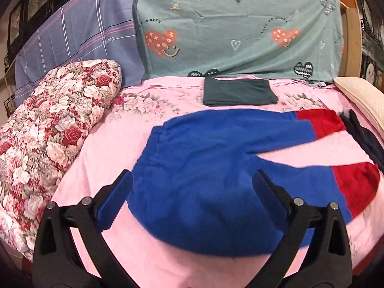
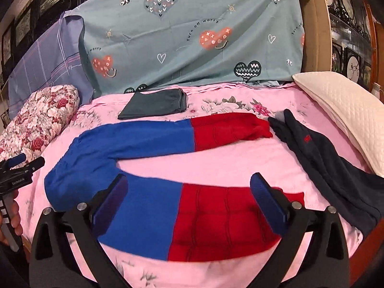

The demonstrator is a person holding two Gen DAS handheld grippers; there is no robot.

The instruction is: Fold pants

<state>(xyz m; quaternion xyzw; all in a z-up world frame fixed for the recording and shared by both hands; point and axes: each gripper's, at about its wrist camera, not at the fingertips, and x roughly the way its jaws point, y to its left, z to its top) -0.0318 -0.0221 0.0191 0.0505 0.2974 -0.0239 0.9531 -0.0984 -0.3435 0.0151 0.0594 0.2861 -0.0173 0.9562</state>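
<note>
Blue pants with red lower legs lie spread flat on the pink bedsheet, waist to the left, both legs running right and apart. My left gripper hangs open above the waist end, nothing between its fingers. My right gripper hangs open above the near leg, where blue meets red, and holds nothing. At the left edge of the right wrist view the left gripper shows, with a hand on its handle.
A folded dark green garment lies at the far side of the bed. A dark navy garment lies right of the legs. A floral quilt roll lies left, a cream pillow right, teal heart sheet behind.
</note>
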